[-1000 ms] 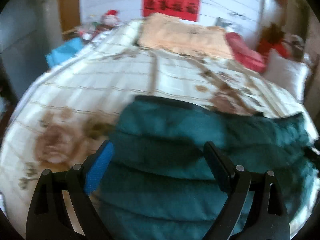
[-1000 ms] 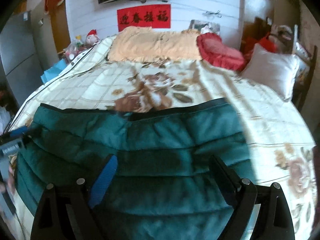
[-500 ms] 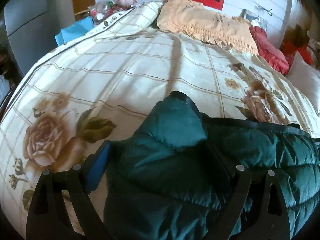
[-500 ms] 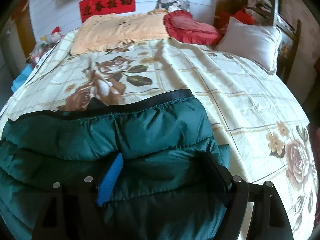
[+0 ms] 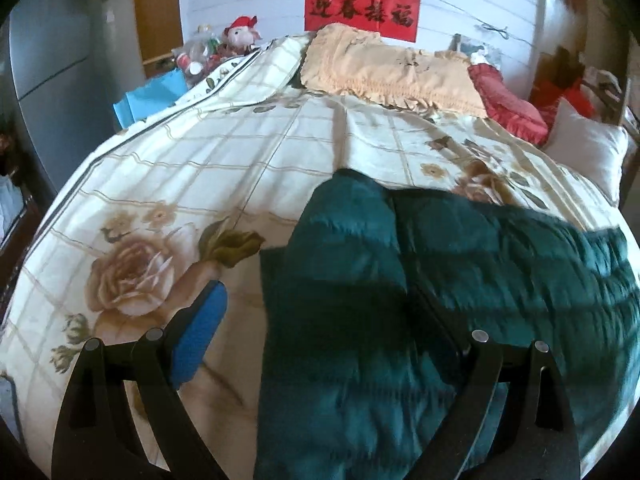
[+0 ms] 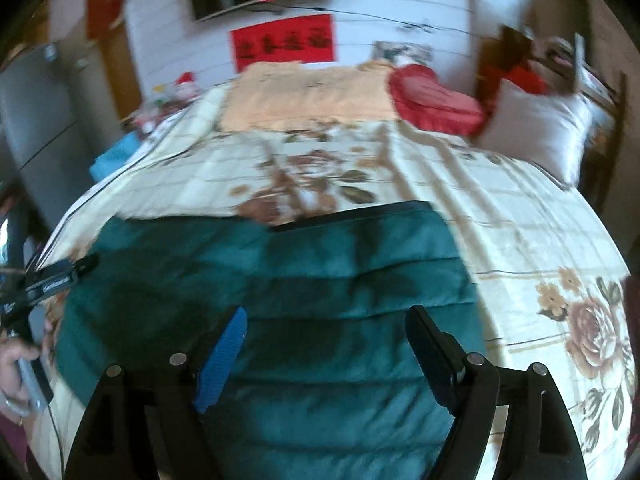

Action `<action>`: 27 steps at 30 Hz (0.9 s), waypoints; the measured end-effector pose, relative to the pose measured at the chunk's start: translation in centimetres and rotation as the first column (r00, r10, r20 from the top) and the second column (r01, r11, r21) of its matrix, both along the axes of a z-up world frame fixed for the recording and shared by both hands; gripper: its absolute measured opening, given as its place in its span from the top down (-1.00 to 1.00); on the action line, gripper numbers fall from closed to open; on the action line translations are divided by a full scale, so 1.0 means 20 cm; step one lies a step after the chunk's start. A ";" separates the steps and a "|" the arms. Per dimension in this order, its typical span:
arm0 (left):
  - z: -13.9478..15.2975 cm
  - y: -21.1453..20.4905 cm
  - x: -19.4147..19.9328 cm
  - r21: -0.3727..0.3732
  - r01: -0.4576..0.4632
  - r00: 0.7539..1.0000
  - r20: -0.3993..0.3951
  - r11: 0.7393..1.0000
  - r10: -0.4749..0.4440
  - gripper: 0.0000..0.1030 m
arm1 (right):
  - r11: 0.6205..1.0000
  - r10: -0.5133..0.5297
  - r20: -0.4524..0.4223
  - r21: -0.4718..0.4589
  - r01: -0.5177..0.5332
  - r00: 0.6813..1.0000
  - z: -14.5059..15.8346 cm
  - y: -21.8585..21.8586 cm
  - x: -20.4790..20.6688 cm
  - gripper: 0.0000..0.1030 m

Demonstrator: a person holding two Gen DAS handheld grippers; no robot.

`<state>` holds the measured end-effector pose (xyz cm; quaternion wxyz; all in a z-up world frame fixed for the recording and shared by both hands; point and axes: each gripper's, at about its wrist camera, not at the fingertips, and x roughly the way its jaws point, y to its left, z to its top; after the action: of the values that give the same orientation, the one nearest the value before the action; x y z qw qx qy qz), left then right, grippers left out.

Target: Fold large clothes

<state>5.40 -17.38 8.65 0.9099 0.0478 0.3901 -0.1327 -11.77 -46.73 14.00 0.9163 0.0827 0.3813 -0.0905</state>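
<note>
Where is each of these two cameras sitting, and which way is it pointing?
Left wrist: on the left hand-held gripper, looking across the green jacket toward the pillows; its own two fingers show.
Right wrist: on the right hand-held gripper, facing likewise; its fingers show.
Both share the jacket, floral bedspread and red banner.

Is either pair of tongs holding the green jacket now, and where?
Nothing is held. Left tongs and right tongs are open above the green padded jacket.

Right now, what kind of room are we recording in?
Almost certainly a home bedroom: a bed under a floral quilt, pillows at the head, among them a red pillow, and a red Chinese New Year banner on the wall. A green puffer jacket lies on the quilt.
</note>
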 end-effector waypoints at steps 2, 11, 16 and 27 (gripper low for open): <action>0.00 0.03 -0.07 -0.007 0.010 1.000 0.008 1.000 -0.010 -0.78 | 0.999 0.041 -0.011 0.002 -0.041 0.999 -0.03 0.09 0.03 -0.54; -0.11 0.06 -0.15 0.021 0.033 0.999 -0.016 0.999 -0.033 -0.78 | 0.999 0.025 -0.083 -0.027 -0.027 0.996 -0.24 0.27 0.18 -0.60; -0.12 0.07 -0.15 -0.002 0.016 0.999 -0.037 1.000 -0.016 -0.78 | 0.999 0.011 -0.116 -0.031 -0.015 0.993 -0.26 0.26 0.21 -0.69; -0.13 0.07 -0.17 0.002 0.012 0.999 -0.030 1.000 -0.012 -0.78 | 0.998 -0.061 -0.004 -0.016 0.061 0.998 -0.07 0.07 -0.24 -0.69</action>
<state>2.09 -15.91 6.05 0.9031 0.0492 0.4036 -0.1385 -16.52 -45.29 12.54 0.9129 0.0868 0.3798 -0.1219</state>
